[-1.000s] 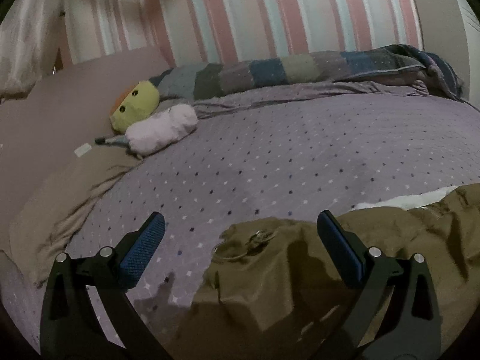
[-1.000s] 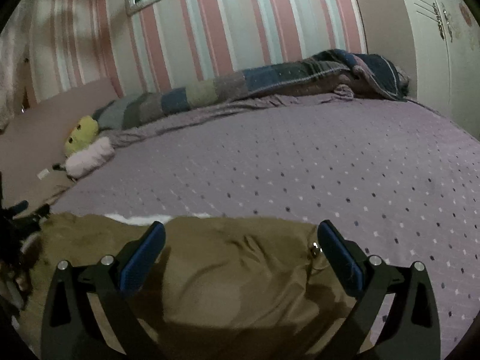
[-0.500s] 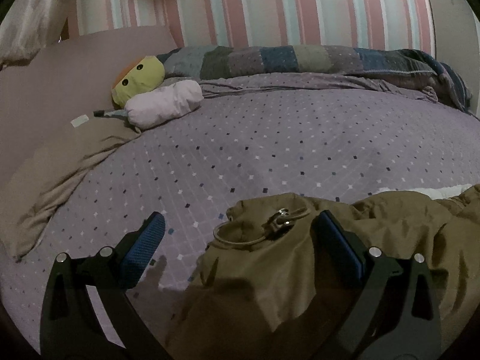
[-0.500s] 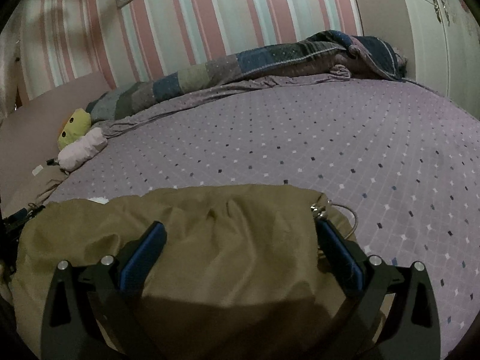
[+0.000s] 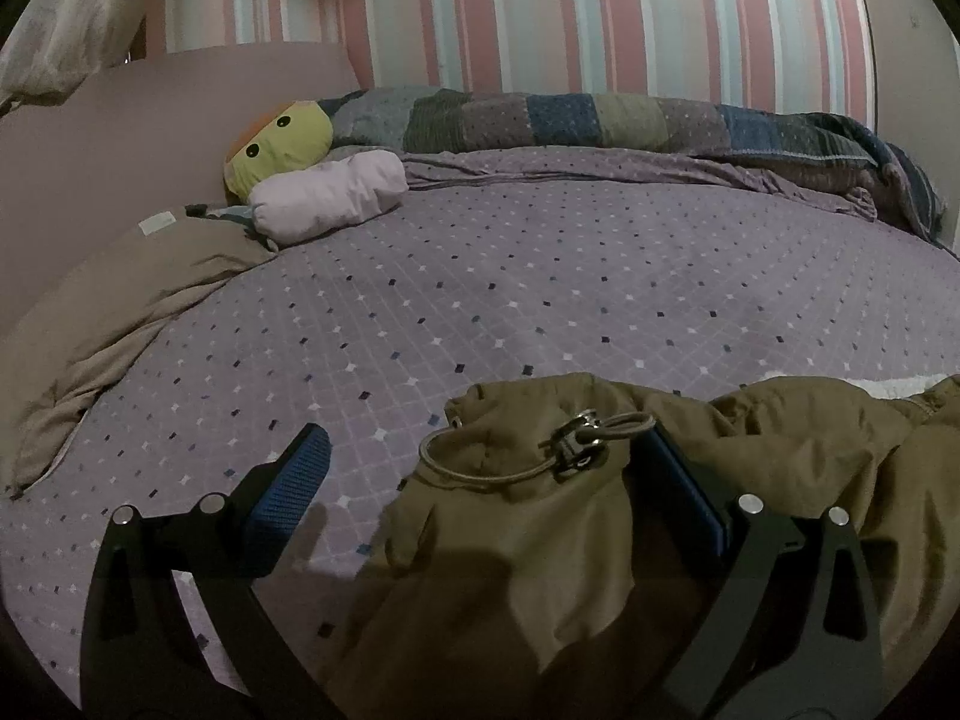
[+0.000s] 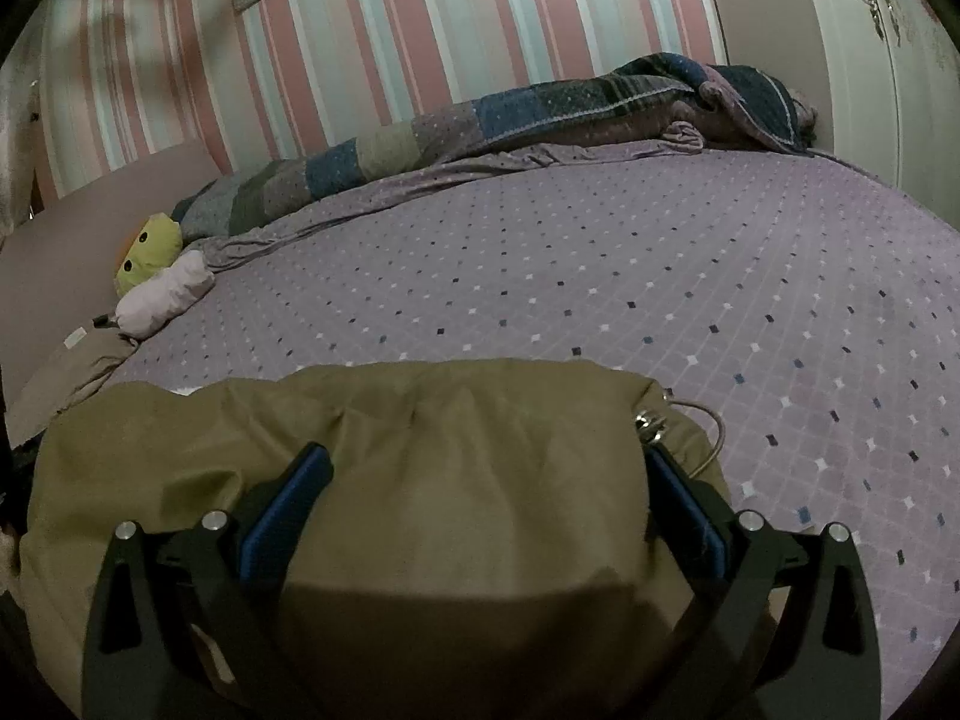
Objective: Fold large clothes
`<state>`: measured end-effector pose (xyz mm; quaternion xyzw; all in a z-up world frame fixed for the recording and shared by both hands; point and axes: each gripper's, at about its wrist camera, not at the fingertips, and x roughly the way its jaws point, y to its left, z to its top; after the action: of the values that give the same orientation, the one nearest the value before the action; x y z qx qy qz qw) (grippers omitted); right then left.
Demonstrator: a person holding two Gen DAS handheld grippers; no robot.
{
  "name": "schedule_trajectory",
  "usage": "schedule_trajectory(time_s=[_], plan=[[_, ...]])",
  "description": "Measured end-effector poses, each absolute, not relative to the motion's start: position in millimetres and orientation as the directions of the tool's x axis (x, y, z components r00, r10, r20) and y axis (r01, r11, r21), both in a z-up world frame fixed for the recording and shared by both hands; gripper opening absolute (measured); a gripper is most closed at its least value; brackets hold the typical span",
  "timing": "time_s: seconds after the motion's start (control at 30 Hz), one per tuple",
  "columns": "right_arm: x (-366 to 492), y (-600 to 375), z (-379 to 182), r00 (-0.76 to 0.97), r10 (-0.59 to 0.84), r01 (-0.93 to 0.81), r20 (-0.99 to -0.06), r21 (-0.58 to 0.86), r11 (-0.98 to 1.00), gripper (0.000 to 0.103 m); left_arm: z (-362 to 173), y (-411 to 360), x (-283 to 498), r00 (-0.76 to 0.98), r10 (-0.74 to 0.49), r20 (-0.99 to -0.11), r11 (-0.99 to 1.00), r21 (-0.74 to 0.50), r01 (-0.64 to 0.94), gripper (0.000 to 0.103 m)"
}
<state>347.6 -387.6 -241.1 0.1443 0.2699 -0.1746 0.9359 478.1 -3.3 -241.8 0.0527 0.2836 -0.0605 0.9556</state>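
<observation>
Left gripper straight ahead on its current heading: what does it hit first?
Likely the olive jacket hem with its drawcord toggle, bunched between the left gripper's open fingers; beyond that, bare purple bedspread. Depth unclear.

A home bedroom is shown by a bed (image 5: 540, 276) with a soft toy (image 5: 279, 144), a patchwork quilt (image 5: 600, 120) and striped wallpaper (image 5: 540, 6).

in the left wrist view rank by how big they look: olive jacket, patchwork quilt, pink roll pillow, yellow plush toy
1. olive jacket, though it is nearest the camera
2. patchwork quilt
3. pink roll pillow
4. yellow plush toy, partly hidden behind the pillow
</observation>
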Motion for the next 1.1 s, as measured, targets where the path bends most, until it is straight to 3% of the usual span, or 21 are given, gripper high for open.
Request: schedule_trajectory(time_s=[0.73, 0.97, 1.1], plan=[[347.1, -390.8, -248.2, 0.807, -0.236, 0.393, -0.541, 0.194, 0.899, 0.102, -249.9, 3.5, 479.3, 0.826, -0.104, -0.553, 0.990, 0.025, 0.142, 0.100], [350.7, -390.9, -247.8, 0.782, -0.248, 0.411, -0.572, 0.174, 0.895, 0.102, -244.7, -11.1, 479.4, 0.776, 0.014, -0.631, 0.974, 0.184, 0.133, 0.100], [347.2, -392.7, -239.5, 0.743, -0.241, 0.428, -0.624, 0.167, 0.888, 0.101, -223.2, -5.7, 456.2, 0.777, 0.045, -0.628, 0.960, 0.242, 0.140, 0.100]])
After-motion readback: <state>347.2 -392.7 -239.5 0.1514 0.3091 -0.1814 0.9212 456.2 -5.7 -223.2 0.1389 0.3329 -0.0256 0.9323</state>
